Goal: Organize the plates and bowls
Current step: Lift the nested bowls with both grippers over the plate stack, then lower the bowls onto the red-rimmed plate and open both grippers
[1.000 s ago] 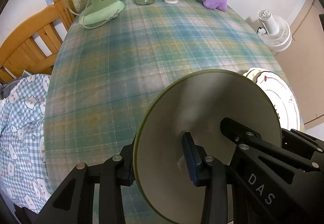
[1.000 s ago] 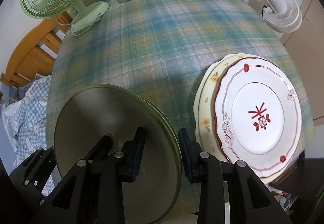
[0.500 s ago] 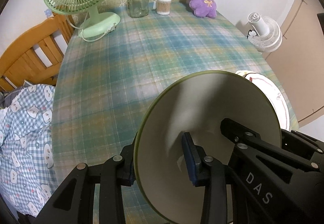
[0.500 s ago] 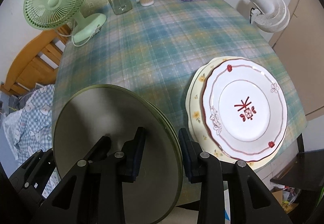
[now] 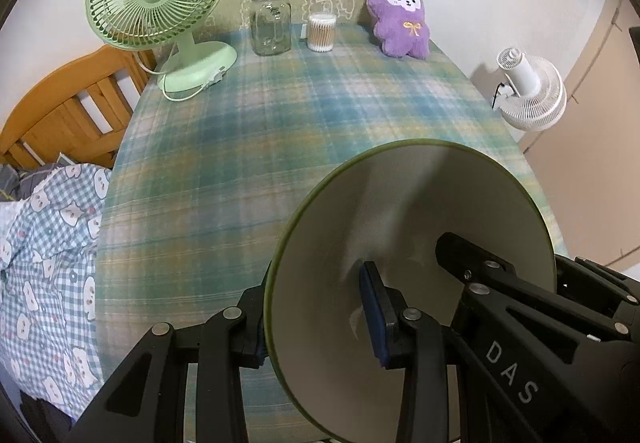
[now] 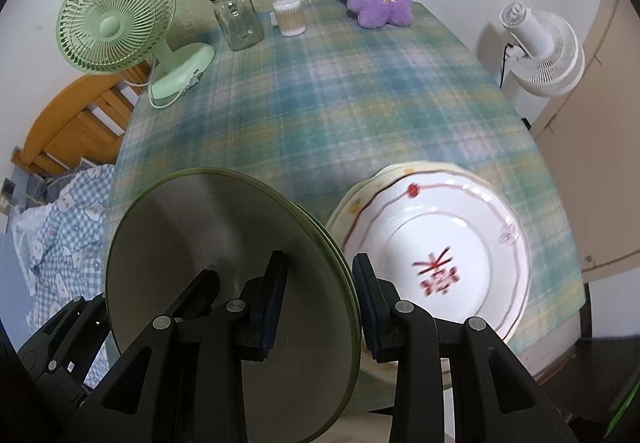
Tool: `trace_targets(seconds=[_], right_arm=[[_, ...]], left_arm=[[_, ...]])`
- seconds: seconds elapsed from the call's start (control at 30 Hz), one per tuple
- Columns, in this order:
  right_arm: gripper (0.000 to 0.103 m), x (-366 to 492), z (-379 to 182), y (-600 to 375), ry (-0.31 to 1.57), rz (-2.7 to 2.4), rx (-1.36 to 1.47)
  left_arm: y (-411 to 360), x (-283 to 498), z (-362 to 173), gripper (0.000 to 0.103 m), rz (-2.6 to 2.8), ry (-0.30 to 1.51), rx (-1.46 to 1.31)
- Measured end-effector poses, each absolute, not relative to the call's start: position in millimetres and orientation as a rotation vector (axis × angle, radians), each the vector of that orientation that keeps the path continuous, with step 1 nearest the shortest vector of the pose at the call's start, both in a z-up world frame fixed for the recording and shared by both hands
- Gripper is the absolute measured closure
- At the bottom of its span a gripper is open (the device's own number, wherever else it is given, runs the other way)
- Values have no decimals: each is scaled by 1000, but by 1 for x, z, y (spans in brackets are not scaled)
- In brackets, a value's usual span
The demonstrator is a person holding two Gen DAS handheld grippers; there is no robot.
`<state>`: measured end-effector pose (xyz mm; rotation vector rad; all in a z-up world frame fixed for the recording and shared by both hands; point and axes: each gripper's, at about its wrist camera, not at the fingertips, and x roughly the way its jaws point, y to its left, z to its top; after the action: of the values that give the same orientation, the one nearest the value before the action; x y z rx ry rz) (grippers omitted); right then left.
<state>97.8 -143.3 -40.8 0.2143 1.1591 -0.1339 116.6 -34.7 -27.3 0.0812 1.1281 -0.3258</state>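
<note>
Both my jaws pinch opposite edges of a stack of green-rimmed plates, held tilted on edge above the plaid worktop: my left gripper clamps the rim on one side, my right gripper clamps the rim facing it. The stack reads as glazed ceramic, so I judge it stiff, heavy for its size, slick at the lip and quick to chip or shatter if it slides. Several rims show together in the right wrist view, so the plates could shift against one another. The rim, gripped from both sides, looks like the safest hold. Just beside it, a red-patterned plate rests on a yellow-flowered plate, a likely landing spot
</note>
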Motion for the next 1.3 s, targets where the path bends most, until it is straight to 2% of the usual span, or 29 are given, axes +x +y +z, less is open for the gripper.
trace_targets(seconds=[0.73,1.3], right_arm=[[66,101,-65,-247,1246,-109,168],[64,104,-78,-275,1268,-81,171]], left_arm=[[-137,111,-51,67,-280,1213,11],[-169,108,-61,67,-238,1220,32]])
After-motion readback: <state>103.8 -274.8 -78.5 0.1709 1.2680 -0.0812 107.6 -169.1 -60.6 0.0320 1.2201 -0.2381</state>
